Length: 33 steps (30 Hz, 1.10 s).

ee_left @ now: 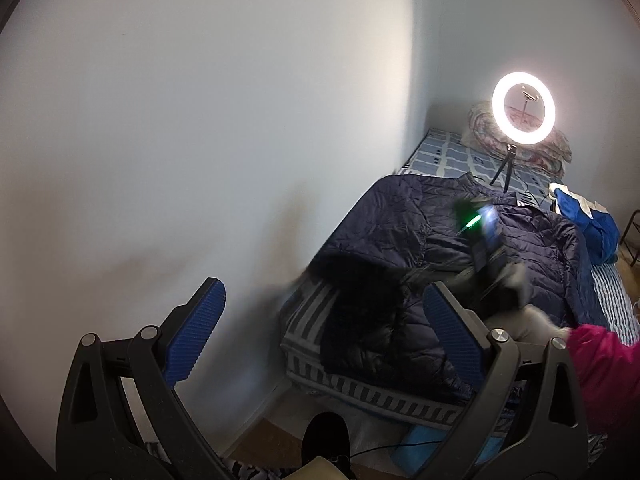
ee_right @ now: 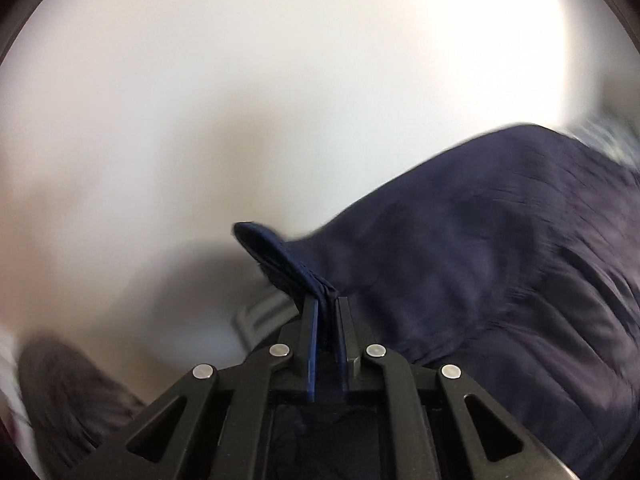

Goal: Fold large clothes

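We had the bed (ee_left: 360, 394) filling the right half of the left wrist view, its striped cover pushed against the pale wall (ee_left: 200, 120). Across it lay the navy puffer jacket (ee_left: 532, 240), spread wide, with one side already lifted and bunched over the near end. Beyond it sat a blue garment (ee_left: 596, 228) at the far edge, a rolled quilt (ee_left: 480, 128) near the head of the bed, and a lit ring light (ee_left: 523, 108) on a small tripod.

Our right gripper (ee_left: 486, 240) showed only as a blur over the middle of the jacket in that view; in its own camera the two fingers were pressed together on a folded edge of navy fabric (ee_right: 280, 256), which stuck up past the tips. Our left gripper (ee_left: 320, 340) hung with its blue pads (ee_left: 196, 332) spread wide and nothing between them, off the near end of the bed.

We judged the risks to lie in that one-sided hold. The padded, slick-looking cloth was pinched only by a narrow hem, so a quick pull might have let it slide out. With the left side unsupported, the bulk could have sagged and folded crooked, or dragged the cover along.
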### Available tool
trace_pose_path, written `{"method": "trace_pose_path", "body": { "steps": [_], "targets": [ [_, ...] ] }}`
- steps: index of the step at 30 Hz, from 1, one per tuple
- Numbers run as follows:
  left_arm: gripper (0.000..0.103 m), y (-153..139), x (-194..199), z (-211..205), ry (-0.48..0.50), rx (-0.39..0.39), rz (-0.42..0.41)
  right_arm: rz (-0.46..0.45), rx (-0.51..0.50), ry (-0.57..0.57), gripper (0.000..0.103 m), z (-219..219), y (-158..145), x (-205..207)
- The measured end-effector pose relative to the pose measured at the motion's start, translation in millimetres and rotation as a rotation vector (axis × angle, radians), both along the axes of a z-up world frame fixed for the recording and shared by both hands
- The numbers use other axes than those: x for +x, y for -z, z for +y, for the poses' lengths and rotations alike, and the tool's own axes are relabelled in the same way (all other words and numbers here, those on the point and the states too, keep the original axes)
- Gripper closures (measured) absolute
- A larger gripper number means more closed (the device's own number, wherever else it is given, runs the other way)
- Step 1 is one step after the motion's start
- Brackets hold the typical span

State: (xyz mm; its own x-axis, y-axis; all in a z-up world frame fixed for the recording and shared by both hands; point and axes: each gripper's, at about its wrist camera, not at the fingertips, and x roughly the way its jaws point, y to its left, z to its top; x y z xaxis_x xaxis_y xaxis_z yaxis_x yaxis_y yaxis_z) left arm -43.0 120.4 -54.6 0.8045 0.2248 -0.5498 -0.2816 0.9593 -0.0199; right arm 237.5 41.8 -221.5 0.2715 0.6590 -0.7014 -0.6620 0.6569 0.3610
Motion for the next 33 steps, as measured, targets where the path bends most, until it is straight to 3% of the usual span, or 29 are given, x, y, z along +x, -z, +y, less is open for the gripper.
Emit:
{"method": "trace_pose_path", "body": {
  "steps": [5,9,15,17,18,20,21,23,24,25,29,32,33],
  "targets": [
    [0.002,3.1,35.2,-15.2,0.062,0.021,0.013,0.038,0.105,0.240,0.100,-80.3,-21.9,25.6],
    [0.002,13.5,75.6,-25.1,0.108,-0.022,0.045,0.019,0.039,0.401,0.102,-134.7,-21.5,34.6],
    [0.018,42.6,159.3,-53.3,0.198,-0.008,0.171,0.072,-0.084,0.507,0.102,-189.4,-1.8,41.3],
    [0.032,57.7,186.6,-64.1,0.228,0.027,0.241,0.089,-0.083,0.482,0.101,-197.4,-1.3,39.0],
    [0.033,62.4,191.6,-66.4,0.244,0.021,0.255,0.102,-0.066,0.466,0.095,-201.5,1.2,41.7],
    [0.033,69.1,205.8,-70.6,0.266,0.020,0.271,0.130,-0.033,0.433,0.065,-202.1,0.5,49.5],
    [0.033,72.2,211.0,-71.6,0.268,0.013,0.271,0.134,-0.018,0.423,0.058,-201.3,4.5,54.6],
    [0.033,76.7,220.5,-71.1,0.283,-0.028,0.278,0.149,0.001,0.391,0.057,-192.9,7.8,65.9],
    [0.033,79.6,224.7,-68.4,0.280,-0.046,0.283,0.173,0.012,0.365,0.051,-188.4,13.6,73.3],
    [0.033,81.1,229.0,-67.2,0.283,-0.066,0.282,0.203,0.021,0.338,0.038,-181.1,20.6,84.1],
    [0.031,79.4,240.5,-60.6,0.277,-0.095,0.270,0.249,-0.009,0.339,0.034,-155.9,47.6,119.5],
    [0.016,76.6,242.6,-50.5,0.244,-0.109,0.249,0.301,-0.026,0.352,0.033,-143.0,69.5,138.5],
    [0.015,76.6,244.0,-48.4,0.237,-0.113,0.245,0.320,-0.026,0.357,0.033,-137.4,77.6,143.7]
  ]
}}
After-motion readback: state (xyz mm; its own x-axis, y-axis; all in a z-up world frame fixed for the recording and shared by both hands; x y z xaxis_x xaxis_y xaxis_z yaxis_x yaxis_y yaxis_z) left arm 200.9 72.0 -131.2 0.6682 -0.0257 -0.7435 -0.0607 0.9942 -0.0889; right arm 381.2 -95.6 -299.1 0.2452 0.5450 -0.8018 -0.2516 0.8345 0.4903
